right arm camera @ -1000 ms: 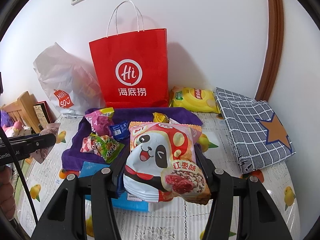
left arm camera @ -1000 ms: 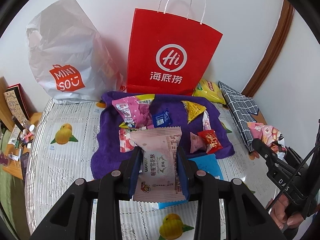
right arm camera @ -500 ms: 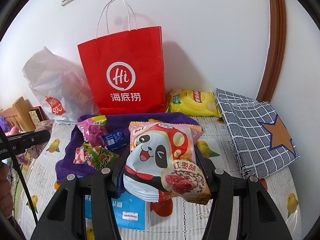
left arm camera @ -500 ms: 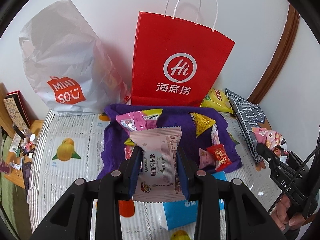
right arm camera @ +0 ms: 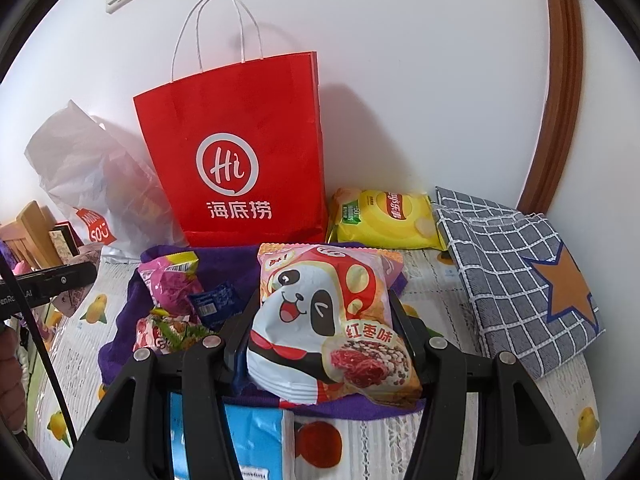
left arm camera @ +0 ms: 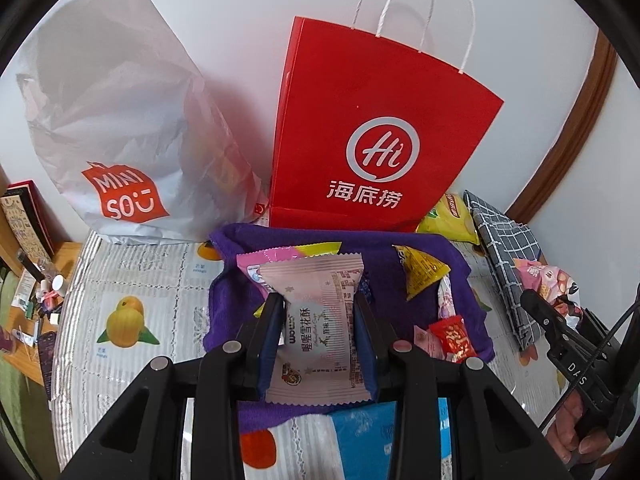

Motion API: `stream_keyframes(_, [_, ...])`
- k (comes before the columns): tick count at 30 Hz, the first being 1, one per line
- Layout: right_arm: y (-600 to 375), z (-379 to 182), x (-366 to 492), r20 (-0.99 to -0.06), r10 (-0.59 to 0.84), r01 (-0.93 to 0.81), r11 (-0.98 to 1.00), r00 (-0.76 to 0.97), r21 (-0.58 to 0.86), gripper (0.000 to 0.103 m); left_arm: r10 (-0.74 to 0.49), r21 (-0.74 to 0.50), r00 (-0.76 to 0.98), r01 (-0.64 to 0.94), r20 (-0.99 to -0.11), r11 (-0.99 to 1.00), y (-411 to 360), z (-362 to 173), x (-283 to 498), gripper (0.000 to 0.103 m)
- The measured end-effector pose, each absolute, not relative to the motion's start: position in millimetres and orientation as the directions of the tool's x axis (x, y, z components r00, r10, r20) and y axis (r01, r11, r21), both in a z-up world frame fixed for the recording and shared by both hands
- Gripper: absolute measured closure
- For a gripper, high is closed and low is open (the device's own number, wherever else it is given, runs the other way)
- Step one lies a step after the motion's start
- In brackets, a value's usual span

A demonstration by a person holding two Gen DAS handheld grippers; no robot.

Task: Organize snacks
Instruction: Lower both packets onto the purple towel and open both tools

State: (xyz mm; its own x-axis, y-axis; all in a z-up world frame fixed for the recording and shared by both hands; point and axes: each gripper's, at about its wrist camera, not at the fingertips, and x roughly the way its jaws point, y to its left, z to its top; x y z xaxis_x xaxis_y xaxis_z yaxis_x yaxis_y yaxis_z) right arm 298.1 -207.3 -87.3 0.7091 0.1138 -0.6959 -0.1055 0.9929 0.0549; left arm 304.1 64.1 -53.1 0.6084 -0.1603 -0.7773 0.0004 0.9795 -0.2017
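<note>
Where claws [left arm camera: 316,344] close, pink packet [left arm camera: 318,330].

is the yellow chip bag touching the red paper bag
Cannot tell. In the right wrist view the yellow chip bag lies right beside the red paper bag, edges meeting in the picture, but neither contact nor gap shows plainly.

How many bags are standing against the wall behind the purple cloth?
2. The red paper bag stands upright directly behind the purple cloth. The white plastic bag leans on its left side. Others may be hidden behind them.
</note>
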Motion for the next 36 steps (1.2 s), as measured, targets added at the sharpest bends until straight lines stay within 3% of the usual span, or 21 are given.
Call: stream_keyframes(36, [-174,-166,373,-0.793,0.112,-0.165,0.986,0.599,0.015,0.047,-0.194,-0.208,0.479,0.024,-0.856,0.978,36,-127,379,0.07])
